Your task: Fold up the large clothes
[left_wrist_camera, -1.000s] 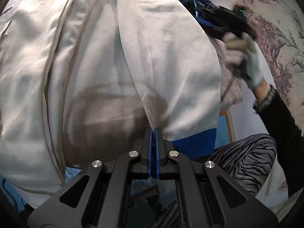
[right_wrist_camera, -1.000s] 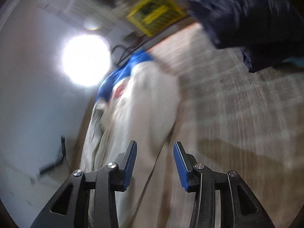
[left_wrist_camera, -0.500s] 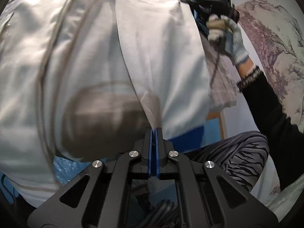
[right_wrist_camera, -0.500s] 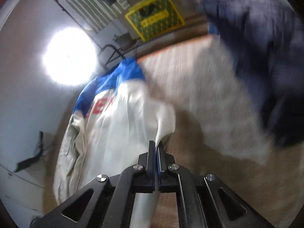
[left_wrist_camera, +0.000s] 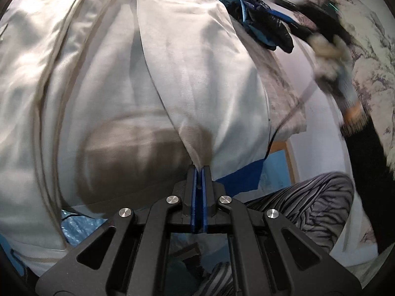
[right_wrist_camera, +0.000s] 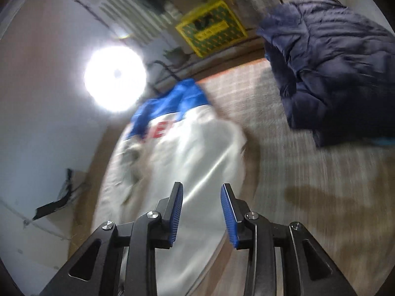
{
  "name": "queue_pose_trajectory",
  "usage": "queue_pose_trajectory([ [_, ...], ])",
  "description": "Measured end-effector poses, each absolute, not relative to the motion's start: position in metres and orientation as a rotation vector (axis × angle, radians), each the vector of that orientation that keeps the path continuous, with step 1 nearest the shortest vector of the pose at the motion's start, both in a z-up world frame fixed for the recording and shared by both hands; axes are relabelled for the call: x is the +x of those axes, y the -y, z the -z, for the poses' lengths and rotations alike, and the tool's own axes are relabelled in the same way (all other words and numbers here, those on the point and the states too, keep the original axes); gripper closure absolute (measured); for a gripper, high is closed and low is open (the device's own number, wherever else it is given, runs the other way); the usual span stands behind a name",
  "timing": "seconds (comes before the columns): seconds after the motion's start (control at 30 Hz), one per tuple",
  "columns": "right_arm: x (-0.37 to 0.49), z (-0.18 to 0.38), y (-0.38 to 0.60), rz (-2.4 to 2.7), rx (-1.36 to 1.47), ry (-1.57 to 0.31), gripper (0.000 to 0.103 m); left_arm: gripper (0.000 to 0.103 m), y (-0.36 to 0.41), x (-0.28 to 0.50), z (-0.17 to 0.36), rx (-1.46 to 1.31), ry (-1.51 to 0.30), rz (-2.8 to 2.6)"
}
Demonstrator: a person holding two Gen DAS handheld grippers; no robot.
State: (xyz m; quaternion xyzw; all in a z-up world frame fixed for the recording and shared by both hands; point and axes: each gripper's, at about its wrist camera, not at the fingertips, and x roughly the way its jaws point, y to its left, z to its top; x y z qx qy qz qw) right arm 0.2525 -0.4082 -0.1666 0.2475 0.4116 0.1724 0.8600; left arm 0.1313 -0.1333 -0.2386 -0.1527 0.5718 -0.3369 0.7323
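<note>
A large white garment [left_wrist_camera: 118,79] with a blue part [left_wrist_camera: 239,177] lies spread over a grey woven cover [left_wrist_camera: 279,91]. My left gripper [left_wrist_camera: 199,172] is shut on a folded edge of the white cloth at its near end. In the right wrist view the same garment [right_wrist_camera: 187,162] shows its blue yoke [right_wrist_camera: 172,103] and red letters. My right gripper [right_wrist_camera: 202,192] hovers above the garment's near end, its jaws opening with nothing pinched between them. In the left wrist view the right gripper [left_wrist_camera: 318,12] shows blurred, held by a gloved hand [left_wrist_camera: 333,56].
A dark navy puffer jacket [right_wrist_camera: 328,79] lies at the far right of the cover; it also shows as a dark and light-blue heap [left_wrist_camera: 256,22]. A yellow crate [right_wrist_camera: 209,27] stands behind. A bright lamp [right_wrist_camera: 114,81] glares. Striped trousers [left_wrist_camera: 301,207] of the person are near.
My right gripper closed on the garment's corner, then opened and let it go while rising. The gloved hand moved right and blurred. My left gripper kept its grip and stayed put.
</note>
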Motion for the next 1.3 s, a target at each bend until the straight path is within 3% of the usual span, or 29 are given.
queue_pose_trajectory([
  [0.13, 0.167, 0.158, 0.388, -0.416, 0.478, -0.896, 0.066, 0.103, 0.136, 0.131, 0.240, -0.380, -1.259, 0.757],
  [0.27, 0.097, 0.196, 0.352, -0.457, 0.448, -0.973, 0.062, 0.103, 0.140, 0.132, 0.242, -0.387, -1.259, 0.766],
  [0.33, 0.083, 0.224, 0.333, -0.461, 0.426, -1.024, 0.057, 0.103, 0.145, 0.131, 0.243, -0.364, -1.255, 0.772],
  [0.47, 0.081, 0.265, 0.310, -0.448, 0.405, -1.114, 0.059, 0.103, 0.152, 0.130, 0.241, -0.323, -1.240, 0.777],
  [0.57, 0.086, 0.275, 0.298, -0.429, 0.350, -1.119, 0.086, 0.103, 0.152, 0.130, 0.241, -0.342, -1.246, 0.777],
  [0.6, 0.087, 0.276, 0.297, -0.422, 0.345, -1.120, 0.103, 0.103, 0.151, 0.129, 0.241, -0.349, -1.247, 0.778],
  [0.87, 0.086, 0.272, 0.301, -0.362, 0.299, -1.115, 0.103, 0.103, 0.173, 0.122, 0.243, -0.214, -1.210, 0.758],
  [0.97, 0.078, 0.272, 0.301, -0.378, 0.282, -1.110, 0.094, 0.102, 0.162, 0.120, 0.237, -0.209, -1.217, 0.746],
  [1.03, 0.069, 0.268, 0.310, -0.390, 0.310, -1.088, 0.059, 0.102, 0.151, 0.116, 0.229, -0.205, -1.203, 0.739],
  [1.13, 0.053, 0.263, 0.323, -0.409, 0.338, -1.049, 0.054, 0.102, 0.138, 0.112, 0.216, -0.208, -1.167, 0.744],
  [1.23, 0.047, 0.270, 0.323, -0.416, 0.318, -1.069, 0.040, 0.102, 0.141, 0.113, 0.204, -0.174, -1.121, 0.764],
  [1.3, 0.051, 0.280, 0.321, -0.412, 0.313, -1.097, 0.040, 0.102, 0.149, 0.119, 0.202, -0.150, -1.106, 0.767],
])
